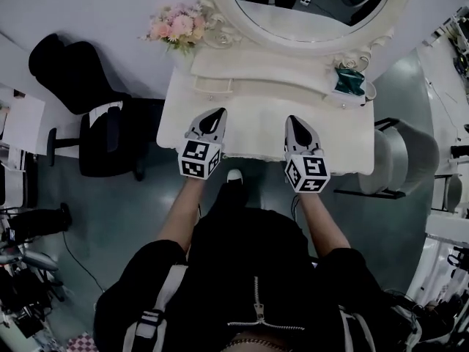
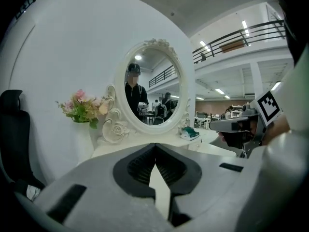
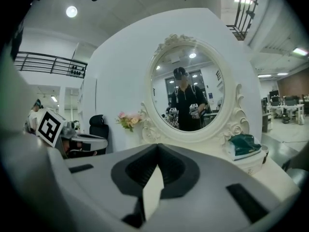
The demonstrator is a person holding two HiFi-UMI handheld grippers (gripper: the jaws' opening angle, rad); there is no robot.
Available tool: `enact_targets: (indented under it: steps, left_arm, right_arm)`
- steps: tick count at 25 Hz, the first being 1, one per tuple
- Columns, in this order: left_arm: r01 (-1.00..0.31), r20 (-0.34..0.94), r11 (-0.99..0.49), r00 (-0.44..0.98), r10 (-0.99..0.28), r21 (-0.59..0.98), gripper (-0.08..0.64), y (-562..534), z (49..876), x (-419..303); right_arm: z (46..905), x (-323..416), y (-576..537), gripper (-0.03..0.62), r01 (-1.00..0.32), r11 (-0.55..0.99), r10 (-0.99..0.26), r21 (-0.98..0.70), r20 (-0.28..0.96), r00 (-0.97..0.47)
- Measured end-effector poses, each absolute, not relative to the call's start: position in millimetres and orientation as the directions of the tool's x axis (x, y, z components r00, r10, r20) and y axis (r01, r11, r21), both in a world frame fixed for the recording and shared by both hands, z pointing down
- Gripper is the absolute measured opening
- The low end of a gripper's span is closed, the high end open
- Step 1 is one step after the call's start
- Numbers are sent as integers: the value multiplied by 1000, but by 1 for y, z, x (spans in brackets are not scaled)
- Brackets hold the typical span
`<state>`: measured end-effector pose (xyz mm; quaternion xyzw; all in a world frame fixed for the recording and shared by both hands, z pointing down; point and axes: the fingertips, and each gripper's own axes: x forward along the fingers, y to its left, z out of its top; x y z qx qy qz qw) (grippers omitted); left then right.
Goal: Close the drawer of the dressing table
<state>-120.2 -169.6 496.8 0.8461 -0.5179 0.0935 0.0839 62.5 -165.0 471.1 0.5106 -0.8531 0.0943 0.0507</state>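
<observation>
While arms (image 1: 179,218) extend, left tool (image 1: 213,114) and right tool (image 1: 295,120) apparently overhang the tabletop (image 1: 256,127).

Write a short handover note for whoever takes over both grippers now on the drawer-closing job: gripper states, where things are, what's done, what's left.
Left gripper: jaws shut, empty, over the front part of the dressing table.
Right gripper: jaws shut, empty, alongside it, pointing the same way.
Drawer: the head view shows no drawer sticking out; its front is out of sight below the tabletop edge.
Done: probably closed, but unconfirmed.
Left: check that the drawer sits flush; if not, push it in with both closed tips.
</observation>
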Motion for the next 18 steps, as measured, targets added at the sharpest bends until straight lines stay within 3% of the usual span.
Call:
enact_targets:
  steps: [18]
  left_arm:
    - [-885,277,-462,458,-845,56,0,-261,506,-129]
  right_arm:
    - [469,64,-254,2,-897,427,-875,-115,197,-442]
